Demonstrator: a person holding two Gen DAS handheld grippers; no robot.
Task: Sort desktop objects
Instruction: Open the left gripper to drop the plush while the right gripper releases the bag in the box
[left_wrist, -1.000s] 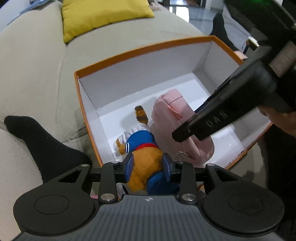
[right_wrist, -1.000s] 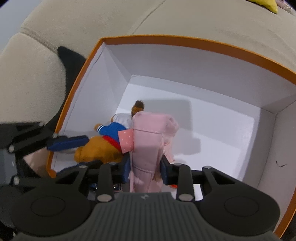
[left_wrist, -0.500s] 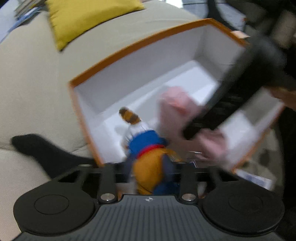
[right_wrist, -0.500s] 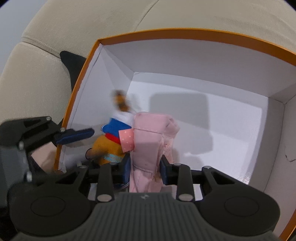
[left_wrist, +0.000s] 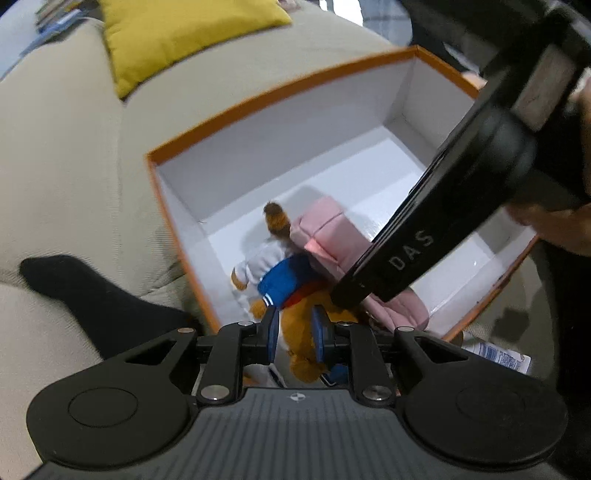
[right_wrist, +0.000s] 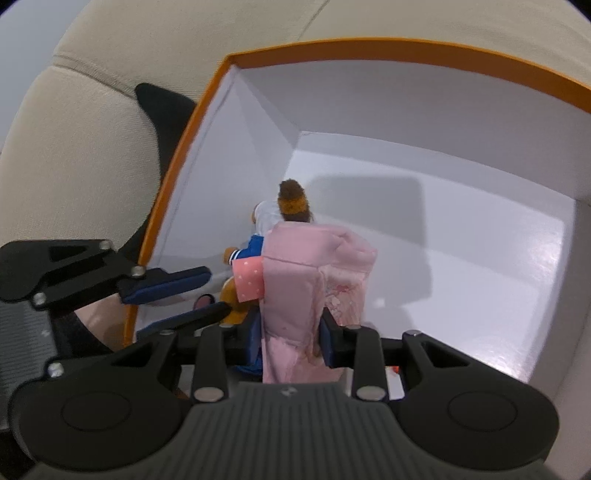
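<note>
In my left gripper I pinch the orange plush bear in its blue-and-white sailor top by the lower body, blue pads pressed into the fur on both sides, so that it hangs head-first into the orange-rimmed white cardboard box. My right gripper clamps the soft pink fabric pouch in the same way, low on its body, its folded top pointing to 12 o'clock. I hold both by their near ends, I judge, so each can go down onto the box floor without my fingers meeting the walls.

From the right wrist view, the bear sits at 10 o'clock of the pouch, touching it, close to the box's left wall. Both toys are inside the box opening; whether they rest on the floor yet I cannot tell. Beyond them the white floor lies bare towards 1 o'clock.

Outside the box, a black sock lies at 9 o'clock on the beige fabric sofa, and a mustard-yellow cushion sits far off at 11 o'clock.
</note>
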